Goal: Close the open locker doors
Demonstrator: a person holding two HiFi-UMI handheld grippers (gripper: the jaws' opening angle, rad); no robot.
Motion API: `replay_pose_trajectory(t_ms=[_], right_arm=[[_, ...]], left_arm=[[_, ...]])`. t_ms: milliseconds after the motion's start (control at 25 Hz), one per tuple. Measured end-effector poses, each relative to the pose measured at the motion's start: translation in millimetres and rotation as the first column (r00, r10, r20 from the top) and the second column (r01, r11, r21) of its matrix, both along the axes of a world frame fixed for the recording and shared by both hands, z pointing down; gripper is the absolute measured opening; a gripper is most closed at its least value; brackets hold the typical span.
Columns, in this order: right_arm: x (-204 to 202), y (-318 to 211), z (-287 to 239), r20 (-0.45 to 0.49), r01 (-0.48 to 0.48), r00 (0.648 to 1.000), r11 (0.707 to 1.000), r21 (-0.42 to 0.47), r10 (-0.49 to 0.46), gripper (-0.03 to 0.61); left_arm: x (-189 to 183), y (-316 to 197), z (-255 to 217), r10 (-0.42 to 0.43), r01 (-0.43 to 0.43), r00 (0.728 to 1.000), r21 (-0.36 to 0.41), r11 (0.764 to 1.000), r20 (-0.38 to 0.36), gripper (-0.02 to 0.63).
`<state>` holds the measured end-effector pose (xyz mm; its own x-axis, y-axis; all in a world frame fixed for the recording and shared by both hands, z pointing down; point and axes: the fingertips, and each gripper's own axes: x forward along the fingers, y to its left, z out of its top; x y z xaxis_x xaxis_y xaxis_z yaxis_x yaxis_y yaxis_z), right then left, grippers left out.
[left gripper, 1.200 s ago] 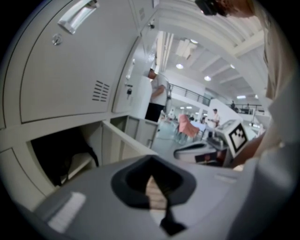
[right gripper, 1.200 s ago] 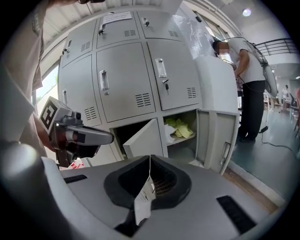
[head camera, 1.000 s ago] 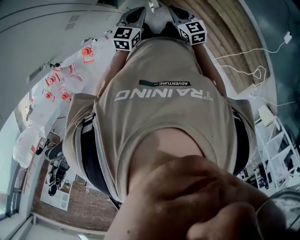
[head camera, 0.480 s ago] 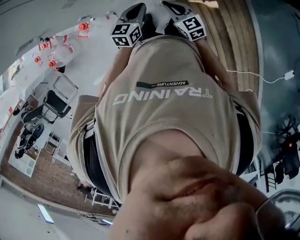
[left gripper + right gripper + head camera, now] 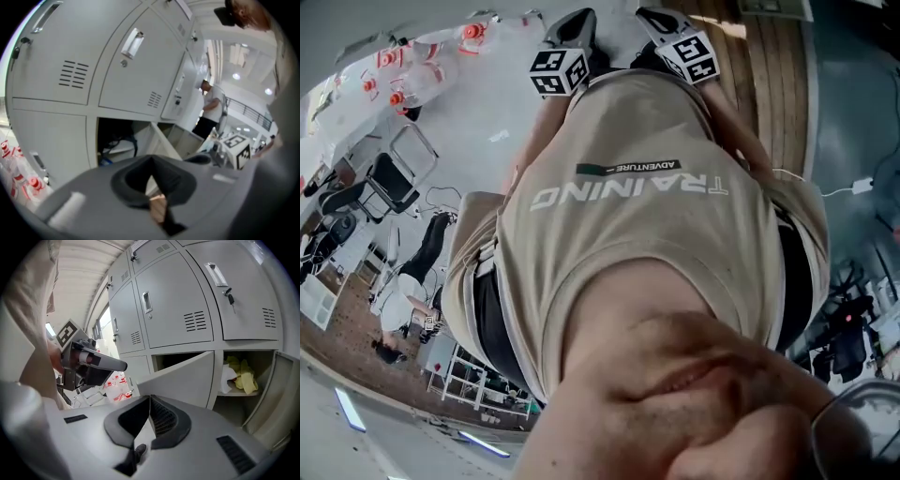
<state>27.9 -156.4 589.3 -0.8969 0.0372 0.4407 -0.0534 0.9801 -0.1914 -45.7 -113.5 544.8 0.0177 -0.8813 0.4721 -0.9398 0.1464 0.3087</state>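
Note:
Grey lockers point(image 5: 187, 310) fill both gripper views. In the right gripper view, one lower-row door point(image 5: 187, 378) stands ajar and a second door point(image 5: 276, 394) hangs open beside a compartment holding yellow cloth point(image 5: 243, 376). The left gripper view shows a dark open compartment point(image 5: 117, 140) with its door point(image 5: 161, 140) swung out. My left gripper point(image 5: 151, 159) and right gripper point(image 5: 150, 399) are both shut on nothing and well short of the lockers. In the head view they sit side by side at the top, left gripper point(image 5: 572, 28) and right gripper point(image 5: 661, 23), beyond my beige shirt.
Several clear bottles with red caps point(image 5: 117, 383) lie on the floor left of the lockers, and the bottles point(image 5: 14, 164) also show in the left gripper view. A person in a white shirt point(image 5: 211, 108) stands by the far lockers. Chairs point(image 5: 394, 178) and wooden flooring point(image 5: 778, 84) show in the head view.
The head view has swung: the bottles drifted to the top left and chairs and shelving came into sight. Both grippers stay held together in front of my torso.

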Motion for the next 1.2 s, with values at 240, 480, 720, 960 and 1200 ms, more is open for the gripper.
replay_pose_trajectory(t_ms=[240, 480, 720, 960, 1200], right_arm=[[-19.4, 2.8, -4.6, -0.011, -0.033, 0.999, 0.999, 0.013, 0.033, 0.015], [-45.1, 7.0, -4.5, -0.030, -0.082, 0.996, 0.997, 0.014, 0.082, 0.015], [-71.5, 13.3, -6.3, -0.052, -0.137, 0.989, 0.990, 0.027, 0.138, 0.015], [-91.2, 12.3, -5.2, -0.064, -0.210, 0.975, 0.976, 0.064, 0.214, 0.015], [-109.3, 2.3, -8.1, -0.062, -0.246, 0.966, 0.966, 0.082, 0.251, 0.015]], left_arm=[[-29.3, 11.7, -2.4, -0.004, 0.004, 1.000, 0.015, 1.000, 0.008, 0.000], [-58.0, 10.5, -10.1, 0.053, -0.055, 0.998, 0.044, 0.997, 0.038, 0.000], [-85.1, 15.1, -11.4, 0.133, -0.135, 0.990, 0.054, 0.989, 0.044, 0.000], [-105.1, 13.8, -0.7, 0.218, -0.219, 0.976, 0.056, 0.974, 0.024, 0.000], [-111.0, -0.2, -5.1, 0.313, -0.315, 0.949, 0.050, 0.948, 0.047, 0.000]])
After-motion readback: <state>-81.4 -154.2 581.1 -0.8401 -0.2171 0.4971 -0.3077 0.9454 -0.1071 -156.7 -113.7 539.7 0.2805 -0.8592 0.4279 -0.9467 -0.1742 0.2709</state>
